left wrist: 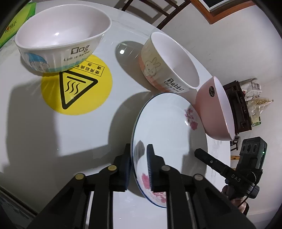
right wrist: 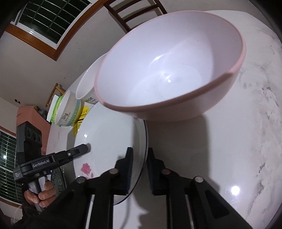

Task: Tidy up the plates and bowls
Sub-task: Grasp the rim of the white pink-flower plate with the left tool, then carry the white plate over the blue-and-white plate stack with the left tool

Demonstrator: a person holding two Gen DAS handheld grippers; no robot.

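A white plate with pink flowers and a blue rim (left wrist: 167, 123) (right wrist: 105, 133) sits on the white table. My left gripper (left wrist: 139, 151) straddles its near-left rim, one finger inside and one outside, closed on the rim. My right gripper (right wrist: 140, 155) straddles the opposite rim the same way. A pink bowl (left wrist: 214, 109) (right wrist: 169, 67) stands just beyond the plate. A "Rabbit" bowl (left wrist: 169, 61) (right wrist: 88, 86) and a "Dog" bowl (left wrist: 61, 35) (right wrist: 67, 111) stand further off.
A yellow round hot-surface sticker (left wrist: 77, 84) lies on the table (right wrist: 238, 123) under the Dog bowl. A green packet (left wrist: 15, 22) lies at the far edge. A dark wooden chair (right wrist: 134, 12) stands behind the table. Clutter and a dark stand (left wrist: 239, 105) are beyond the table edge.
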